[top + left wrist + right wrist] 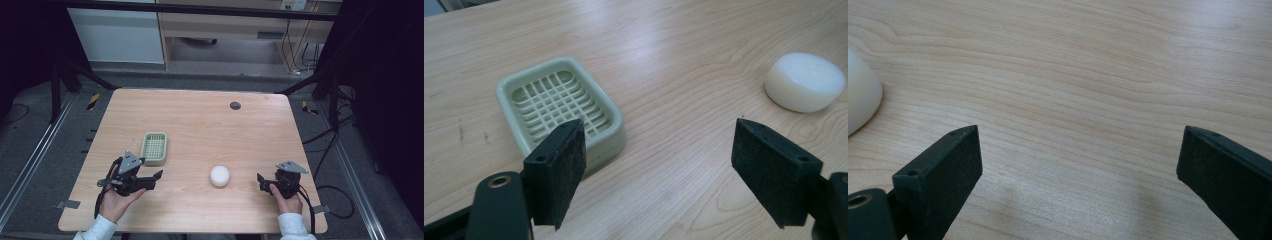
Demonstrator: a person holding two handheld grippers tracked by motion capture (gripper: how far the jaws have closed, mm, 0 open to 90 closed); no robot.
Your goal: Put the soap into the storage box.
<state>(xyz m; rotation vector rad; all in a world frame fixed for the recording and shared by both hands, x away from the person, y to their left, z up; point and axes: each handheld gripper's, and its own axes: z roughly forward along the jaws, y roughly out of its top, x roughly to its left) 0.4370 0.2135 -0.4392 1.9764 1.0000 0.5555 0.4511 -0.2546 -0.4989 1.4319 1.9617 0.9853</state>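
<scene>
Two grippers are held low over a wooden table [200, 120], both with jaws spread wide and nothing between them. In the high view the left gripper [150, 180] is seen at the lower left of the frame, the right gripper [261, 181] at the lower right, each partly covered from below by the hand that holds it. A white soap [219, 176] lies on bare wood between them, lower centre of that frame, nearer the right gripper but touched by neither. A green dish [154, 148] is set left of centre, just above the left gripper and apart from the soap. In the left gripper view the dish [559, 107] is seen at centre left, its near corner hidden behind the left-hand jaw, so contact there cannot be judged; the soap [805, 81] is seen whole near the upper right edge. In the right gripper view the soap [860, 95] is cut off by the left edge, only a rounded part being shown. The grid in the dish is blurred in the high view.
</scene>
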